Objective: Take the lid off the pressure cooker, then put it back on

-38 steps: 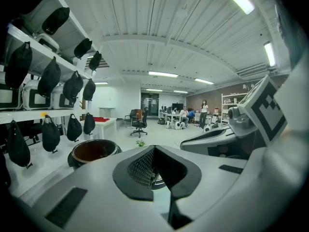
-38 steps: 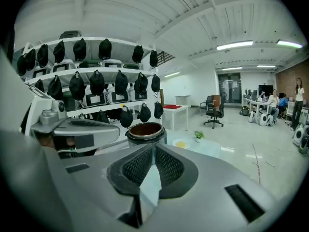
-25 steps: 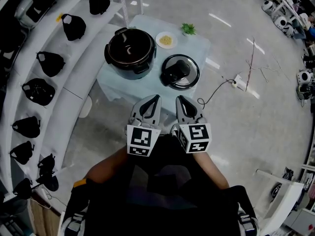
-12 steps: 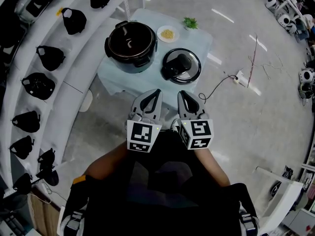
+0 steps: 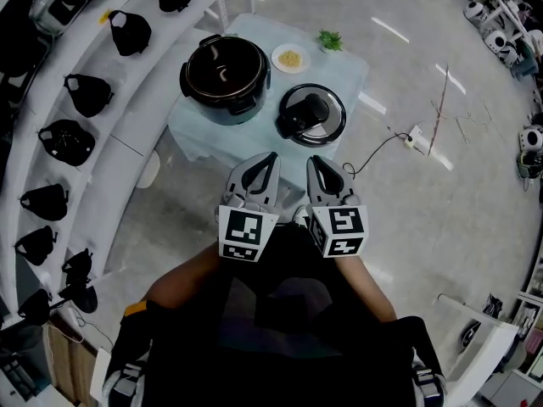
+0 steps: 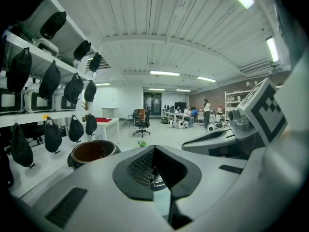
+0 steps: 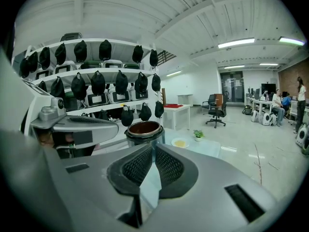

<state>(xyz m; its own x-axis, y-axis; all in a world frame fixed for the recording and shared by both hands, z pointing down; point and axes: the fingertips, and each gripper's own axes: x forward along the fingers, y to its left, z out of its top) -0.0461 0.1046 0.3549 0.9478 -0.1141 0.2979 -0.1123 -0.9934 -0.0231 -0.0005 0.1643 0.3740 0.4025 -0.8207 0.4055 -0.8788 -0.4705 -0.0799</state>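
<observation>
The pressure cooker stands open on the small table, its dark inner pot showing. Its lid, with a black handle, lies flat on the table to the cooker's right. My left gripper and right gripper are side by side close to my body, short of the table's near edge, both shut with nothing in them. In the left gripper view the left gripper points past the cooker. In the right gripper view the right gripper points at the cooker.
A plate of yellow food and a small green plant sit at the table's far side. Curved white shelves with several black bags run along the left. A power strip with its cable lies on the floor to the right.
Only the head camera has shifted slightly. Both grippers stay where they were, and the cooker and lid have not moved.
</observation>
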